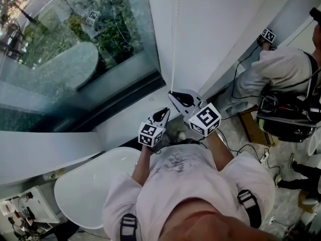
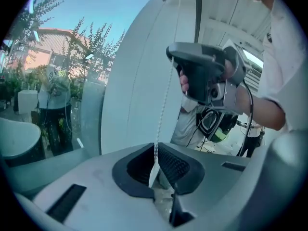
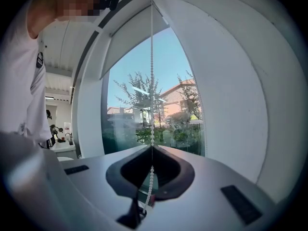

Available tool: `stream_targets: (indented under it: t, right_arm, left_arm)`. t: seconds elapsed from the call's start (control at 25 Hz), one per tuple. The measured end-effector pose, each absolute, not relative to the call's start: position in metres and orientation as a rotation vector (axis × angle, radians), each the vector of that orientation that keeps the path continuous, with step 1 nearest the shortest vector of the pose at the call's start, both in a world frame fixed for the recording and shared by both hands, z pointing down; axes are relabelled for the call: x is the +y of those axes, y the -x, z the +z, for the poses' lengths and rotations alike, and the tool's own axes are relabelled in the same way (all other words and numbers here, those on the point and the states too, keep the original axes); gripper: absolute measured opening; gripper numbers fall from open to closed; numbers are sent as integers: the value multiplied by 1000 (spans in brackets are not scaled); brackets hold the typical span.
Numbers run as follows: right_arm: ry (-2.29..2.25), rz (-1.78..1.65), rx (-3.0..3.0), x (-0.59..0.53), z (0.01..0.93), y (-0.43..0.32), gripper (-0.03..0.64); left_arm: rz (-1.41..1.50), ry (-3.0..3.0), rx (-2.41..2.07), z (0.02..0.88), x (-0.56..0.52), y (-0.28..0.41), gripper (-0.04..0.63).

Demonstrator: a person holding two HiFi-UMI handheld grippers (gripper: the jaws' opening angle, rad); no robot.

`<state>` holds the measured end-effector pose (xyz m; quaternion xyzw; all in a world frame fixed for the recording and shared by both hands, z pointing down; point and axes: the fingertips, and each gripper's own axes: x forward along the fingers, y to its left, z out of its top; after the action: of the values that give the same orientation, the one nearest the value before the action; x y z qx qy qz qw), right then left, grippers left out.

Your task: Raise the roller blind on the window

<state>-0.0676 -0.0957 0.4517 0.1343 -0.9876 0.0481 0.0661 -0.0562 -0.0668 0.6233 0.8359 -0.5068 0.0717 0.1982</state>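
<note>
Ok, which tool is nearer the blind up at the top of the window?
Right. The right tool is shut on the bead chain higher up, directly below the blind. The left tool is shut on the same chain beneath the right one, farther from the blind.

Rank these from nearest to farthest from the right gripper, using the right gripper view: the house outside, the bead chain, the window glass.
1. bead chain: clamped in the right gripper, running straight up.
2. window glass: beyond the chain, centre.
3. house: outdoors past the glass, right of the chain.
</note>
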Motion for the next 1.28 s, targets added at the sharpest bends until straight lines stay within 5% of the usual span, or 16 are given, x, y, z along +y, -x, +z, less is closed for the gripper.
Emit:
stream_targets:
  t: [0.84,1.28]
  right_arm:
    - [-404,132,-2983,-95,448,71,61]
    - [-402,133,-2983,-91,448,77,61]
  left_arm:
    - [-121,-2692,-1621,341,-79,82,98]
    - [-156,-2800,-1594,263,-109,66,103]
